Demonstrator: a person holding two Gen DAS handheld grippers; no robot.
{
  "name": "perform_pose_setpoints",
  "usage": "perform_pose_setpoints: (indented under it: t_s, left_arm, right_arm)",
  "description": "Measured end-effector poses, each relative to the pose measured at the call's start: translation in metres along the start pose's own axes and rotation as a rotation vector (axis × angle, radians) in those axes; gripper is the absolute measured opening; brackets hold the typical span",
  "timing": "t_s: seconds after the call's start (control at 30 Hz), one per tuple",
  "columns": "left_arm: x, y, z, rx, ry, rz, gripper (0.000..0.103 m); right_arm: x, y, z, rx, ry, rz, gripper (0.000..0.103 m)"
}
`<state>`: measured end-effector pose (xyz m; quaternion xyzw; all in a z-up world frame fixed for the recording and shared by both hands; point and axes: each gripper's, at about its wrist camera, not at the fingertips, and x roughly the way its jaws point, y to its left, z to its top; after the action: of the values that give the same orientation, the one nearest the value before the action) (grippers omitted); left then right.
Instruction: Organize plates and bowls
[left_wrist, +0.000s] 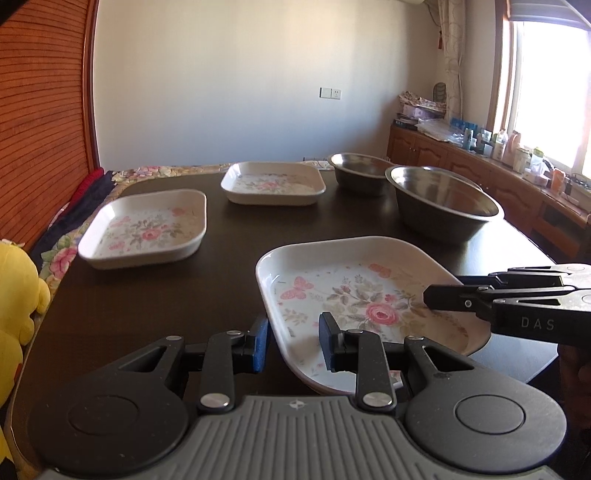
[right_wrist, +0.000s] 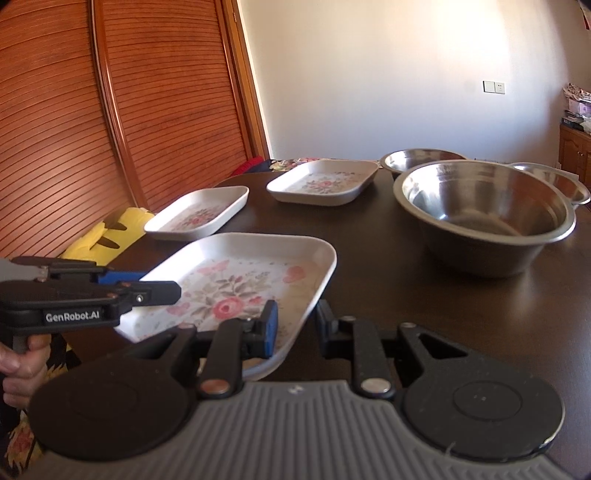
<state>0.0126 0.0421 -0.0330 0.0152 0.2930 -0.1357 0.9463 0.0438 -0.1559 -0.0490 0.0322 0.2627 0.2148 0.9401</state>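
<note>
A square white plate with a rose and butterfly print (left_wrist: 354, 295) (right_wrist: 236, 284) is held at two opposite edges. My left gripper (left_wrist: 293, 345) is shut on its near left rim. My right gripper (right_wrist: 297, 326) is shut on its right rim, and shows in the left wrist view as black fingers (left_wrist: 447, 297) over the plate's right side. The plate seems to sit slightly above the dark table (left_wrist: 147, 295). Two matching plates (left_wrist: 144, 229) (left_wrist: 273, 182) lie further back on the left. A large steel bowl (left_wrist: 443, 203) (right_wrist: 487, 214) and a smaller one (left_wrist: 358, 171) stand at the right.
Another steel bowl (right_wrist: 554, 181) peeks out behind the large one. A yellow plush toy (left_wrist: 14, 295) sits off the table's left edge by a slatted wooden door (right_wrist: 74, 129). A cluttered wooden cabinet (left_wrist: 461, 155) runs under the window on the right.
</note>
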Motion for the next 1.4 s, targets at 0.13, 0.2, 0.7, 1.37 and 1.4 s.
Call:
perform_pose_setpoints:
  t_s: [0.13, 0.2, 0.7, 1.37, 1.4]
  left_arm:
    - [0.001, 0.000, -0.005, -0.001, 0.012, 0.002, 0.030]
    - [0.001, 0.000, -0.007, 0.001, 0.015, 0.003, 0.030]
    - [0.007, 0.006, -0.014, -0.027, 0.021, -0.005, 0.034]
    - [-0.005, 0.044, 0.039, -0.023, -0.097, 0.061, 0.094]
    - [-0.004, 0.049, 0.042, -0.022, -0.102, 0.067, 0.094]
  right_arm:
    - [-0.006, 0.002, -0.006, -0.002, 0.001, -0.002, 0.024]
    - [-0.007, 0.003, -0.009, -0.004, 0.003, -0.003, 0.024]
    - [-0.002, 0.010, -0.018, -0.011, 0.030, -0.009, 0.025]
    - [-0.013, 0.014, 0.031, -0.110, -0.095, -0.026, 0.085]
    - [-0.011, 0.016, 0.035, -0.117, -0.099, -0.017, 0.087]
